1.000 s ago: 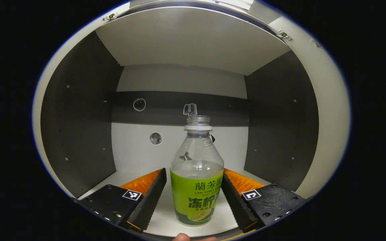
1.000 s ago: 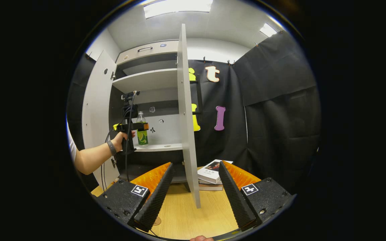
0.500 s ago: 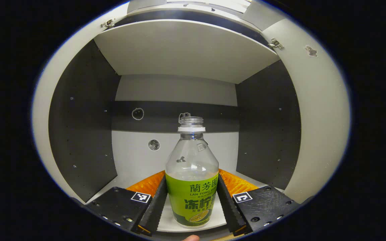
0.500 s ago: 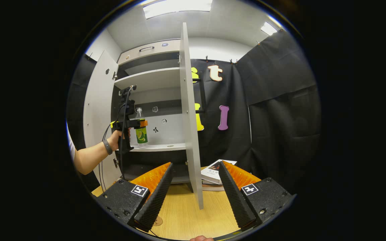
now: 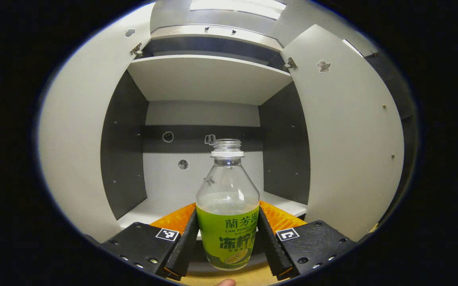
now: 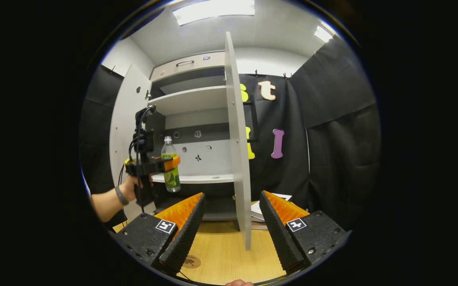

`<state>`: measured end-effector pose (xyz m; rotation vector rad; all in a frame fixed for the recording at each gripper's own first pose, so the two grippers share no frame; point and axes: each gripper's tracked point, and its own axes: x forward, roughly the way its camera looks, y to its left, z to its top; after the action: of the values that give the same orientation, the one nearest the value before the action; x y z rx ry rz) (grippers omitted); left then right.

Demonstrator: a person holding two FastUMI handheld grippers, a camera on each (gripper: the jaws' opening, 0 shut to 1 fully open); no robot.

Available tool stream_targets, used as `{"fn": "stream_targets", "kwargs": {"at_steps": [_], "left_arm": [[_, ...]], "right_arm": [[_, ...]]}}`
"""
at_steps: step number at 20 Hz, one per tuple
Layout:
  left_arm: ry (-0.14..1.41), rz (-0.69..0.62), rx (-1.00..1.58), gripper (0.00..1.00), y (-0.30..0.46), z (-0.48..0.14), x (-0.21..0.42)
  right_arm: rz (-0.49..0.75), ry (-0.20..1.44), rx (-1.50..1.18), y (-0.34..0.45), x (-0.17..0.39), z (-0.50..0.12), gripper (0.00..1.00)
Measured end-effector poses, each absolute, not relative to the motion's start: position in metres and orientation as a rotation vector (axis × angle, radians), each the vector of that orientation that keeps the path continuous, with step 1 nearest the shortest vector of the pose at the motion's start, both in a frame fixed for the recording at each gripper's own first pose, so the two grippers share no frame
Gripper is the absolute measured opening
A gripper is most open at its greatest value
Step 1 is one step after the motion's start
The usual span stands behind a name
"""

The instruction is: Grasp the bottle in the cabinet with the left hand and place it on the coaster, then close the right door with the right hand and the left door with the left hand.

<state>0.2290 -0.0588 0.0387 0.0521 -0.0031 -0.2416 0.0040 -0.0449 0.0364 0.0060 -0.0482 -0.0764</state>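
Note:
A clear bottle [image 5: 227,186] with a green label and no cap stands upright between my left gripper's [image 5: 227,210] fingers, which press on its label from both sides. It hangs in front of the cabinet shelf [image 5: 284,204], off its surface. In the right gripper view the same bottle [image 6: 169,176] is held by the left gripper [image 6: 165,165] just outside the open cabinet, left of the right door [image 6: 237,139]. The left door [image 6: 127,119] stands open too. My right gripper [image 6: 231,195] is open over the wooden table [image 6: 221,254]. A round brown coaster [image 6: 191,261] lies by its left finger.
Books [image 6: 270,202] lie stacked on the table behind the right door's edge. A person's hand and forearm [image 6: 109,198] hold the left gripper, with a cable trailing from it. Both cabinet doors [image 5: 352,139] flank the bottle.
The left gripper shut on the bottle, lifted it off the shelf and drew it back out of the cabinet. The right gripper's view shifted slightly; it stayed open.

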Motion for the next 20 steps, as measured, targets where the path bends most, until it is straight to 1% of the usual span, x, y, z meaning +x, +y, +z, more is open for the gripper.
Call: {"fn": "stream_targets", "kwargs": {"at_steps": [2, 3, 4, 9, 11, 15, 17, 20], "left_arm": [[0.016, -0.222, 0.037, 0.73, -0.055, 0.025, 0.21], [0.021, -0.211, 0.034, 0.7, -0.054, 0.017, 0.201], [0.024, -0.206, 0.031, 0.73, -0.054, 0.008, 0.191], [0.044, -0.196, 0.025, 0.73, -0.066, -0.052, 0.14], [0.05, -0.175, 0.036, 0.73, -0.07, -0.075, 0.125], [0.074, -0.128, 0.036, 0.74, -0.075, -0.117, 0.102], [0.075, -0.095, 0.06, 0.74, -0.074, -0.135, 0.094], [0.079, -0.082, 0.085, 0.74, -0.076, -0.163, 0.084]], "right_arm": [[-0.056, -0.06, -0.003, -0.042, 0.0, 0.043, 0.83], [-0.045, -0.064, -0.006, -0.041, -0.002, 0.046, 0.83], [-0.036, -0.067, -0.009, -0.04, -0.004, 0.049, 0.83], [-0.005, -0.051, -0.007, -0.043, -0.01, 0.059, 0.83], [-0.004, -0.054, -0.005, -0.048, -0.013, 0.065, 0.83], [-0.047, -0.086, -0.049, -0.059, -0.017, 0.077, 0.83], [-0.053, -0.069, -0.06, -0.06, -0.017, 0.076, 0.83], [-0.041, -0.03, -0.048, -0.057, -0.015, 0.073, 0.83]]}}
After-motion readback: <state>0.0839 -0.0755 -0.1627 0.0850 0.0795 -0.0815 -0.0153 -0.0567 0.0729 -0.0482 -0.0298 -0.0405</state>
